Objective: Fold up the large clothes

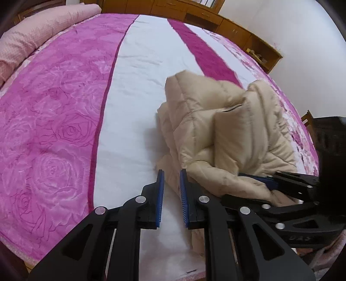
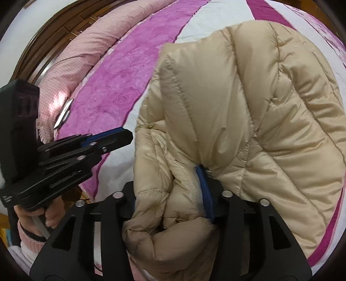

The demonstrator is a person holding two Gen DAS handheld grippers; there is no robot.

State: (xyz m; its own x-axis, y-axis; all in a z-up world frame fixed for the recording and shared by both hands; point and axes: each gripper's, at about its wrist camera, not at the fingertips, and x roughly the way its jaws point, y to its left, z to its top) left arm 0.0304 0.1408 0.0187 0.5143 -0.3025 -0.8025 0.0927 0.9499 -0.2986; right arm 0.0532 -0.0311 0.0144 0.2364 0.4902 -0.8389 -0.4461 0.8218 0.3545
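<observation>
A beige quilted down jacket (image 1: 218,127) lies bunched on the bed, right of centre. My left gripper (image 1: 172,186) hangs just left of the jacket's near edge, jaws slightly apart with nothing between them. It also shows in the right wrist view (image 2: 112,140). My right gripper (image 2: 170,194) is shut on a thick fold of the jacket (image 2: 237,112), which bulges over and hides its left finger. One blue pad (image 2: 205,194) shows. In the left wrist view the right gripper (image 1: 266,181) bites the jacket's near right edge.
The bed has a pink rose-patterned blanket (image 1: 52,121) with white and magenta stripes. A rolled pink quilt (image 1: 36,34) lies along its far left side. Wooden cabinets (image 1: 216,19) stand behind the bed. A wooden chair (image 1: 308,118) is at the right.
</observation>
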